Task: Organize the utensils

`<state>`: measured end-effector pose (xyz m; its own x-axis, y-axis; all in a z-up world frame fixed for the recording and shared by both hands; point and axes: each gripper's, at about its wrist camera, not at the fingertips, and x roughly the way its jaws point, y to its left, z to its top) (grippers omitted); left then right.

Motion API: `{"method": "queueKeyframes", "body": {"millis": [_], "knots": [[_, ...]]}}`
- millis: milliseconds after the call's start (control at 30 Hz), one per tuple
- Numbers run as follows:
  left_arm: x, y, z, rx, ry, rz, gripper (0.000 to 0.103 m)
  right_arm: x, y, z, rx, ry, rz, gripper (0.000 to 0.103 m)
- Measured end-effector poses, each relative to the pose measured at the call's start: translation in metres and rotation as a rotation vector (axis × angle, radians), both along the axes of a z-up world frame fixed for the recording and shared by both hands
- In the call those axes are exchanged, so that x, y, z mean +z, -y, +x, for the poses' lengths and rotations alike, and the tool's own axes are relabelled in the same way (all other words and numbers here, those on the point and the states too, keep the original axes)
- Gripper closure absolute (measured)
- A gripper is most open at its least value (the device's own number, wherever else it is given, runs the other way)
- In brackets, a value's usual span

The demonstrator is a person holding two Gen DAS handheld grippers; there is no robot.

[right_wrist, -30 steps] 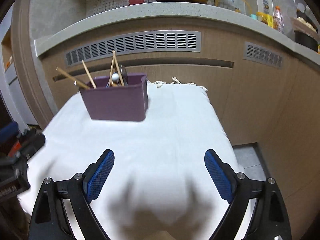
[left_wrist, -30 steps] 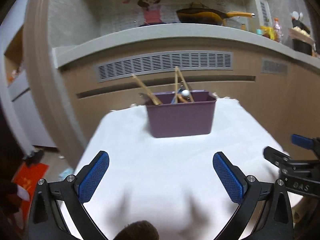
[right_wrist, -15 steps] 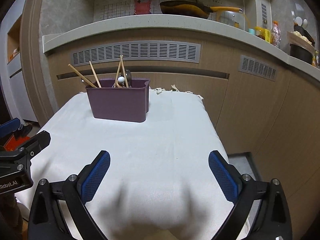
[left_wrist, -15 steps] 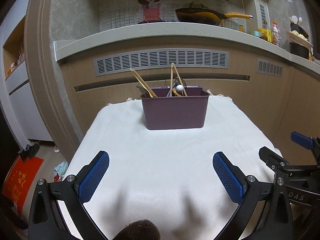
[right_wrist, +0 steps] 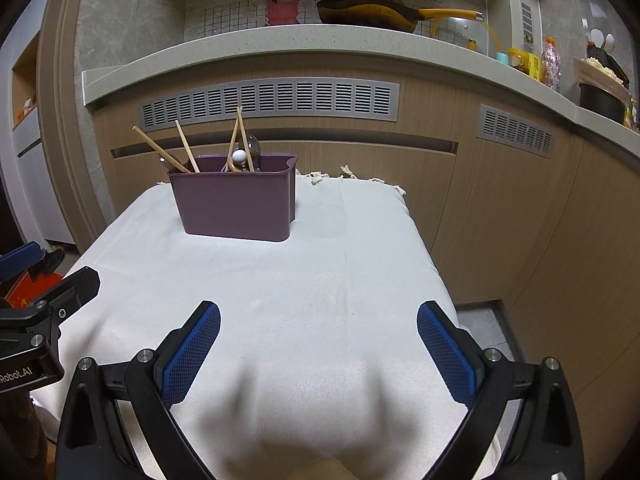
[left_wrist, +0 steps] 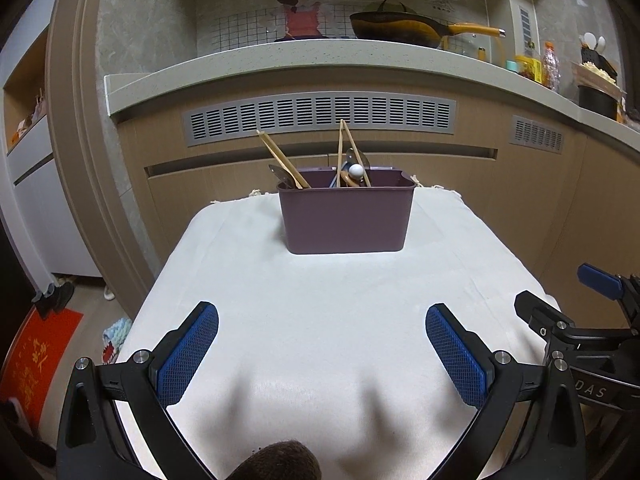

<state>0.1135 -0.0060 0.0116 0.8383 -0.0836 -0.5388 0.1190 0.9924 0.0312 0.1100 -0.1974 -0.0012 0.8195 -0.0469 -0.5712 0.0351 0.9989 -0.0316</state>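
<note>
The right gripper (right_wrist: 318,350) has just been opening its jaws, nothing between them; the left gripper (left_wrist: 322,354) is also wide and empty. The purple holder (left_wrist: 346,216) with chopsticks (left_wrist: 282,162) stands near the table's (left_wrist: 320,300) far edge, so organizing seems finished.

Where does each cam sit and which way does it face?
Left wrist: on the left gripper, angled down over the white-clothed table; right gripper at right edge.
Right wrist: on the right gripper, same heading; left gripper at left edge.
Shared: purple utensil bin, chopsticks, counter, pan.
</note>
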Motion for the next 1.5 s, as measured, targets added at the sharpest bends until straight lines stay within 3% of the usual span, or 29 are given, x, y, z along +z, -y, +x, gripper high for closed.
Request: {"method": "queueKeyframes", "body": {"millis": [1500], "knots": [[-0.0052,0.002,0.0009,0.022,-0.022,-0.01,0.0,0.0053,0.0004,-0.0054,0.002,0.027,0.014,0.004]]}}
